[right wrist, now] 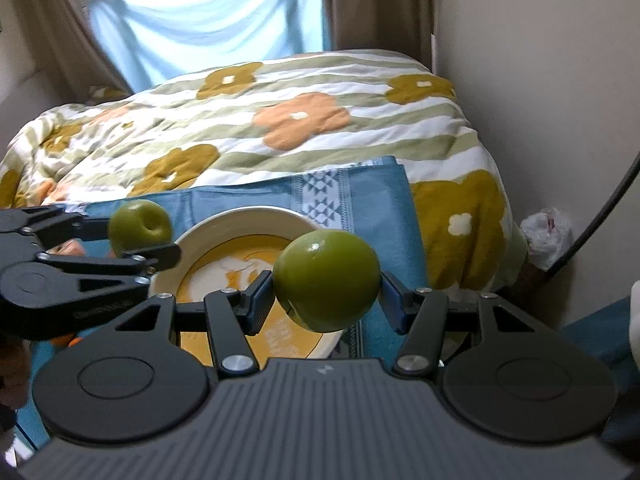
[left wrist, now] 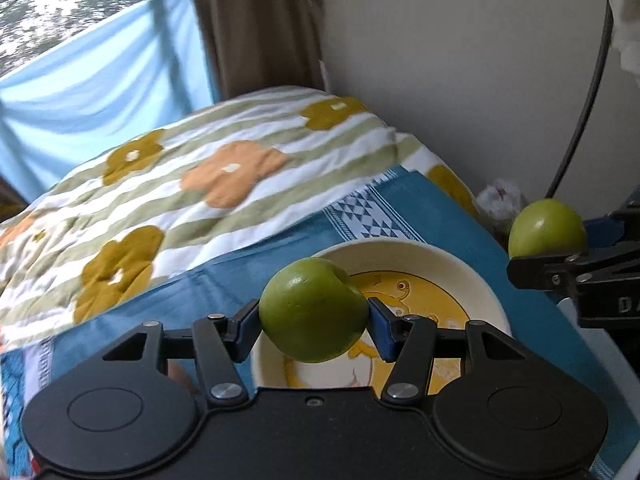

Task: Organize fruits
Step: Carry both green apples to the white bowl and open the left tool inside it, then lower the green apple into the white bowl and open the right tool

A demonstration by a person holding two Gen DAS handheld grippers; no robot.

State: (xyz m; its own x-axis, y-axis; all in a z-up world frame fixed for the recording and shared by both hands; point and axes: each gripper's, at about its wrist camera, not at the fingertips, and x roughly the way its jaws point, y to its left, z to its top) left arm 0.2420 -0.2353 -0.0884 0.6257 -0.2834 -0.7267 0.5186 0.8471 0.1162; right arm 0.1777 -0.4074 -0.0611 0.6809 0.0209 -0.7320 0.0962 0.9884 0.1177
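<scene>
Hovering over the bowl point(left wrist: 476, 276), we are pinching one green apple point(left wrist: 313, 309) in the left claw point(left wrist: 314, 322), the right claw point(right wrist: 326, 296) pinching another green apple point(right wrist: 327, 279) just above its rim.

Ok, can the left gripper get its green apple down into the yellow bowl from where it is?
Probably yes. The left gripper holds its green apple over the yellow bowl, which looks free of fruit. The right gripper with its own apple is close alongside and could crowd it.
</scene>
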